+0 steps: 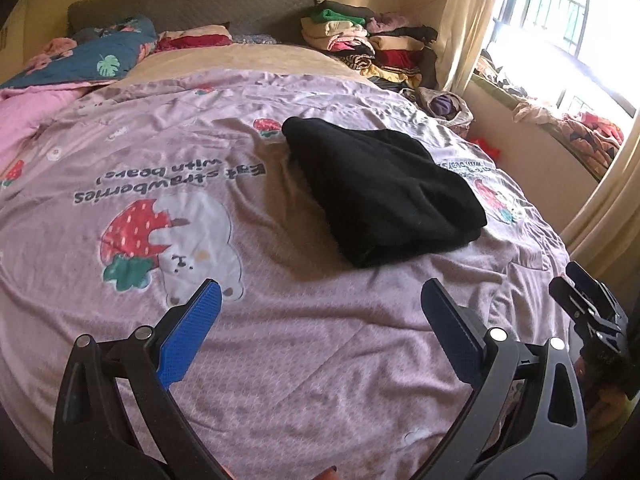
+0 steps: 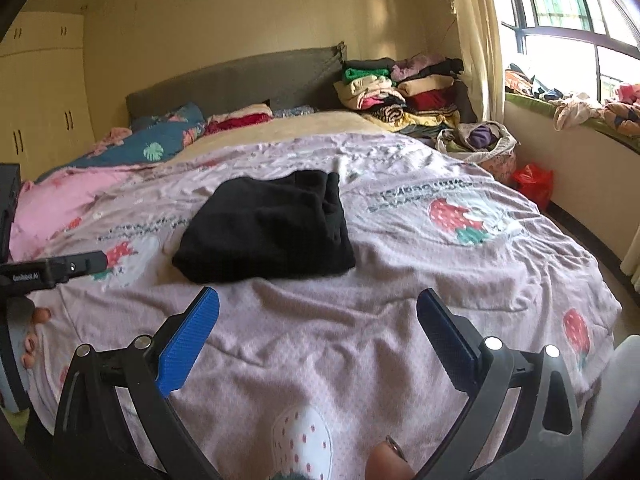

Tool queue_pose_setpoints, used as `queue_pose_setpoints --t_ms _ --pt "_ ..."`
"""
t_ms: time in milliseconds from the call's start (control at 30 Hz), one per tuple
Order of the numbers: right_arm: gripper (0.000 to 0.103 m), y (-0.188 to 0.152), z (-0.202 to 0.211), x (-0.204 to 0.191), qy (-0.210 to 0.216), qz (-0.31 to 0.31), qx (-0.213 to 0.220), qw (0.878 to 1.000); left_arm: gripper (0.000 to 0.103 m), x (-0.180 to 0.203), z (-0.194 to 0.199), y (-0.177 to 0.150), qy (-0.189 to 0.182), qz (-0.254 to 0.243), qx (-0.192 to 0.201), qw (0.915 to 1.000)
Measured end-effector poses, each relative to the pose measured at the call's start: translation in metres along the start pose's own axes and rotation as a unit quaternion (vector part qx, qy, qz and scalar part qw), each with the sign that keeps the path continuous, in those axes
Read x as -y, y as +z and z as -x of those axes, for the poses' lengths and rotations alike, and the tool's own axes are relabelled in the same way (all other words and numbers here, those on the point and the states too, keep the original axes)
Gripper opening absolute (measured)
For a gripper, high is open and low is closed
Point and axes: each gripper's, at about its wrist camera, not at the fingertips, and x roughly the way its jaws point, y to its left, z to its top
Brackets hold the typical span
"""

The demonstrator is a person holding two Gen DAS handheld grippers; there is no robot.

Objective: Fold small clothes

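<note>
left wrist view: your pink strawberry-print duvet [image 1: 280,360] covers the bed, with the folded black garment [image 1: 380,196] lying on it ahead of you, touched by neither tool. your left gripper [image 1: 320,312] and right gripper [image 2: 318,312] both hover with fingers spread wide, holding nothing.
</note>
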Motion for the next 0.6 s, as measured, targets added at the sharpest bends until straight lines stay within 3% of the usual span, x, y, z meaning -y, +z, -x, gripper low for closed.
queue_pose_setpoints --t_ms 600 --pt "0.099 -0.007 -0.016 -0.003 -0.006 -0.015 -0.032 0.999 0.093 0.004 -0.009 -0.014 0.012 -0.012 -0.01 0.9998"
